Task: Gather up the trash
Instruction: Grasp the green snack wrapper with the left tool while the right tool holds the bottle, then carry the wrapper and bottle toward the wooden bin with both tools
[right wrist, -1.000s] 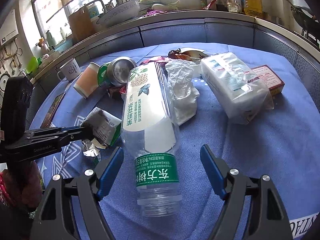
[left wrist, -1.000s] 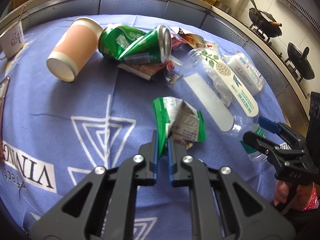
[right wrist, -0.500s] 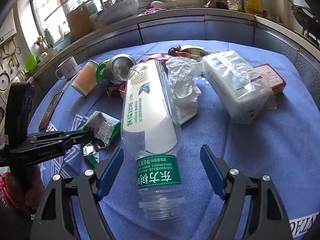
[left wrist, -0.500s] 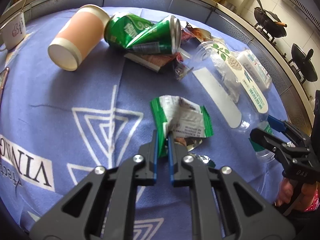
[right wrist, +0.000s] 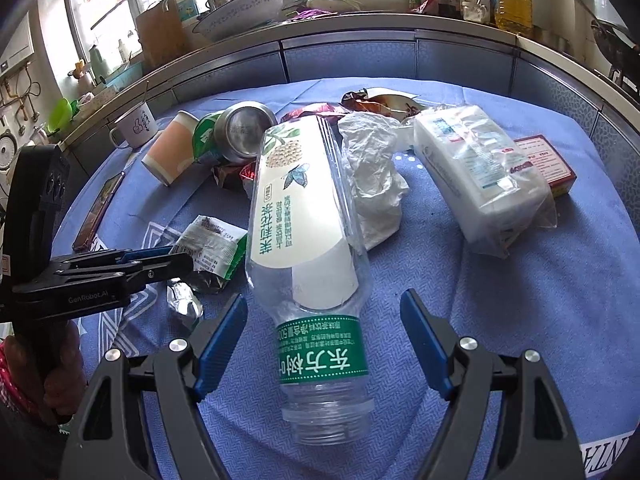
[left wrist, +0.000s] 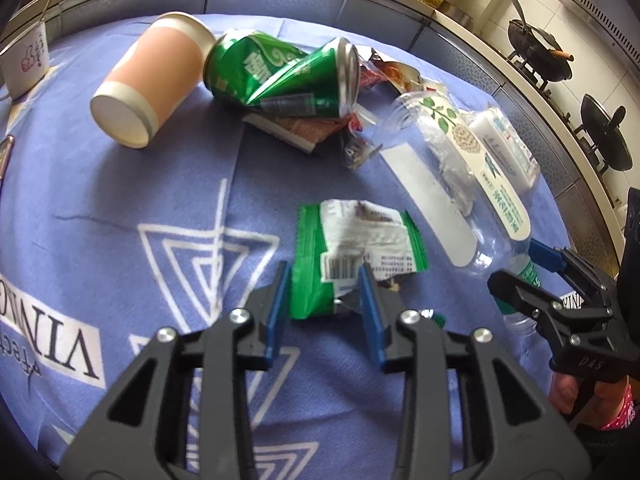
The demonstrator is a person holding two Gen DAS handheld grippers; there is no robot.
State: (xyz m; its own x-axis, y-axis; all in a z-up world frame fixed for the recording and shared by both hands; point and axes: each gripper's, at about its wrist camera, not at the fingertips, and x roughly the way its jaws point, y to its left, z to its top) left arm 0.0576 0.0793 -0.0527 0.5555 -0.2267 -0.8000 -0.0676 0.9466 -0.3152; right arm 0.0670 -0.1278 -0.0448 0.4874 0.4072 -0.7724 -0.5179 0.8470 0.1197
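Left hand-held gripper (left wrist: 325, 280) is spread around the green wrapper (left wrist: 352, 256) lying loose on the table (left wrist: 100, 200), while the right hand-held gripper (right wrist: 324, 336), likewise unclenched, is straddled across the empty bottle (right wrist: 308, 240) neck, presumably ready for pickup.

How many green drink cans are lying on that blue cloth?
2, both crushed, touching each other at the far side. One green can lies beside the tipped paper cup; the other can leans against it, over wrappers. Clutter might hide more.
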